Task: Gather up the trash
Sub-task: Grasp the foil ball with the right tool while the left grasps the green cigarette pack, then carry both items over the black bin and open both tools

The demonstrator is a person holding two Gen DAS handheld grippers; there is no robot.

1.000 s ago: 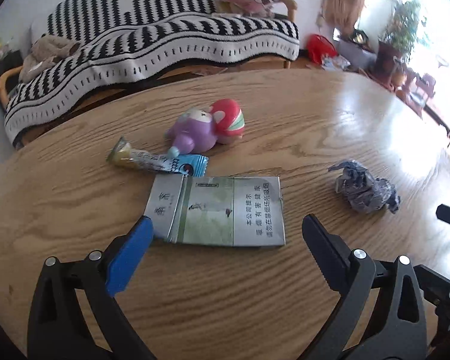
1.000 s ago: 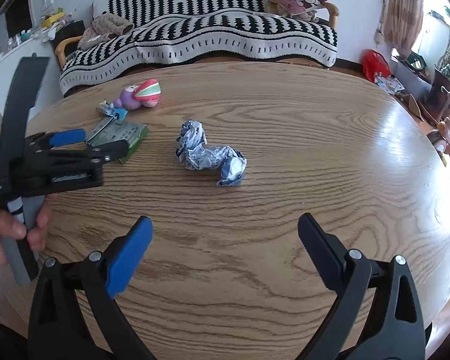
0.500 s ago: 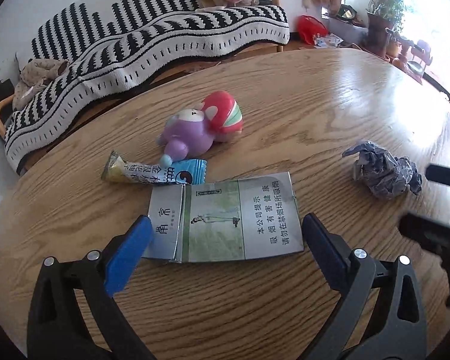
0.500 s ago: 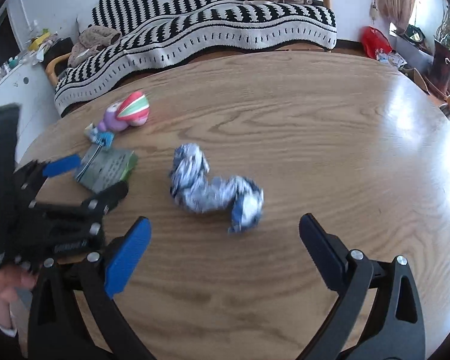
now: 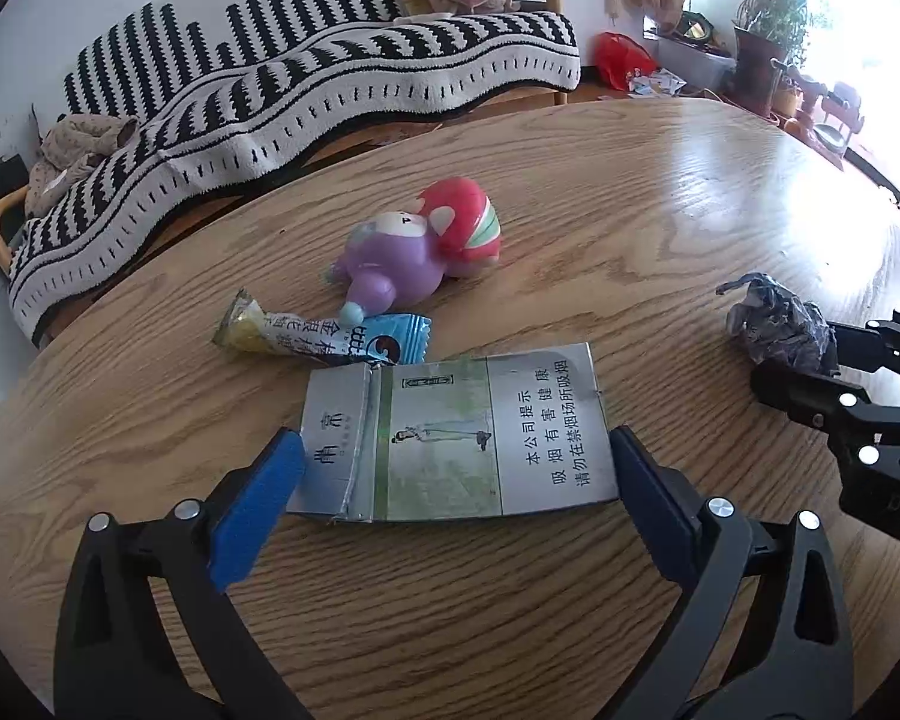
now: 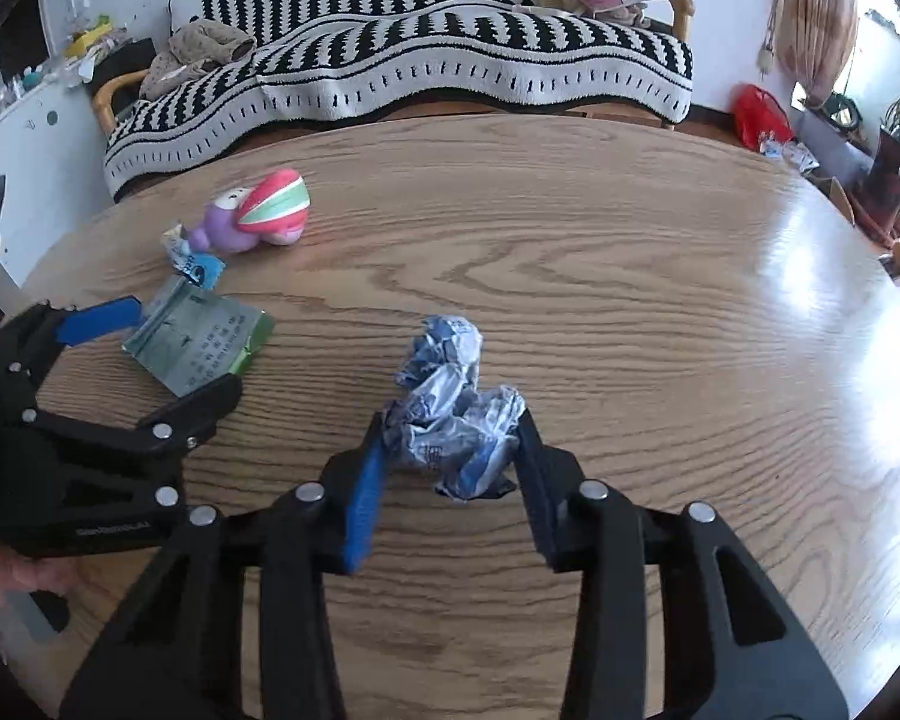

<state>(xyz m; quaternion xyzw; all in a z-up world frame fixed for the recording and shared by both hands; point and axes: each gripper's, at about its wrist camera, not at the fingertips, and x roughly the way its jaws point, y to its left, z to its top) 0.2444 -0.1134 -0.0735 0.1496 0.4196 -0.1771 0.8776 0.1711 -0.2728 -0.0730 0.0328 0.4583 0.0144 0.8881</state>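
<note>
A flattened silver and green cigarette pack (image 5: 450, 432) lies on the wooden table (image 5: 630, 192). My left gripper (image 5: 450, 468) is open, its fingers on either side of the pack's near end. The pack also shows in the right wrist view (image 6: 201, 342). My right gripper (image 6: 450, 444) is shut on a crumpled blue-white paper wad (image 6: 450, 414), which rests on the table. The wad shows in the left wrist view (image 5: 777, 324) with the right gripper (image 5: 810, 372) around it. A blue and yellow snack wrapper (image 5: 324, 339) lies just beyond the pack.
A purple and red squishy toy (image 5: 423, 246) lies behind the wrapper, also in the right wrist view (image 6: 261, 213). A sofa with a black-and-white striped blanket (image 6: 420, 60) stands behind the table. The table's right side is bare and glossy.
My left gripper moved forward until its fingers flank the cigarette pack. My right gripper moved up to the paper wad and closed on it.
</note>
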